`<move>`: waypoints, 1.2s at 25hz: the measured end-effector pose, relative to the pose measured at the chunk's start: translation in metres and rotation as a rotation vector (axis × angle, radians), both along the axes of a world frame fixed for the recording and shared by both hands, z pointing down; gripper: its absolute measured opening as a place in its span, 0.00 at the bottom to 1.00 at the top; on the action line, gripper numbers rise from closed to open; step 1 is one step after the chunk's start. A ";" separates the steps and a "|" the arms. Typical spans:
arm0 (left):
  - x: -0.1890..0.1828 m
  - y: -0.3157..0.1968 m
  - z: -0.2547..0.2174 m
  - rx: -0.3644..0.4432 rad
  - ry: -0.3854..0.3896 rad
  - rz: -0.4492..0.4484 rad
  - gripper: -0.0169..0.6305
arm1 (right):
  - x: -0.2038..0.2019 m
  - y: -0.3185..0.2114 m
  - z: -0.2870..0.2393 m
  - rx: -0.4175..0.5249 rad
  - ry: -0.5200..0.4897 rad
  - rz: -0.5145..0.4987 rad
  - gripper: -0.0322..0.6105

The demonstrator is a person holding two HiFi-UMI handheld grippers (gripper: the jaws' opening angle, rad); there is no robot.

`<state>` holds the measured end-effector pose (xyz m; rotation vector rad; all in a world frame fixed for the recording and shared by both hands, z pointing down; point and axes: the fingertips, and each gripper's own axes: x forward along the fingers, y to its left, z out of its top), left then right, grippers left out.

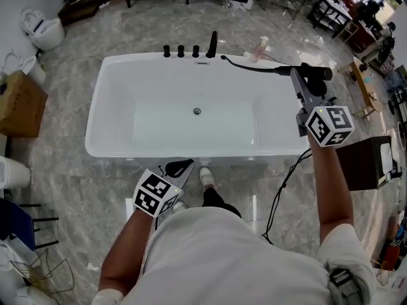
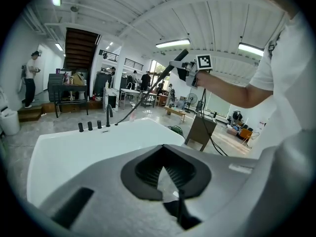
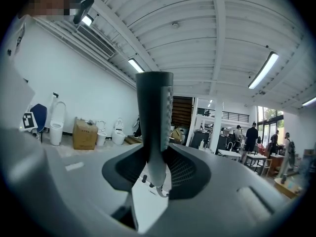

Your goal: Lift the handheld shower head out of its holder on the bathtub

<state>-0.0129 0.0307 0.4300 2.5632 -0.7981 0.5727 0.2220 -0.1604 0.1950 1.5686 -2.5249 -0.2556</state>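
A white bathtub fills the middle of the head view, with black knobs and a black spout on its far rim. My right gripper is shut on the handle of the black shower head, held in the air over the tub's right end. Its hose runs back to the far rim. In the right gripper view the shower head stands upright between the jaws of the right gripper. My left gripper hovers at the near rim, shut and holding nothing. It is also in the left gripper view.
Toilets and a cardboard box stand at the left. A dark cabinet is at the right, and a black cable trails on the marble floor. A bottle sits on the far rim. People stand far back.
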 end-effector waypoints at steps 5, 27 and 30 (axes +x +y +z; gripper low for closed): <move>-0.004 0.008 -0.002 0.007 -0.001 -0.002 0.04 | -0.003 0.007 0.008 -0.007 0.002 0.009 0.28; -0.017 0.019 -0.006 0.021 -0.003 -0.002 0.04 | -0.015 0.021 0.023 -0.031 -0.002 0.019 0.28; -0.014 0.023 -0.006 0.021 -0.002 -0.002 0.04 | -0.010 0.024 0.024 -0.032 -0.004 0.022 0.28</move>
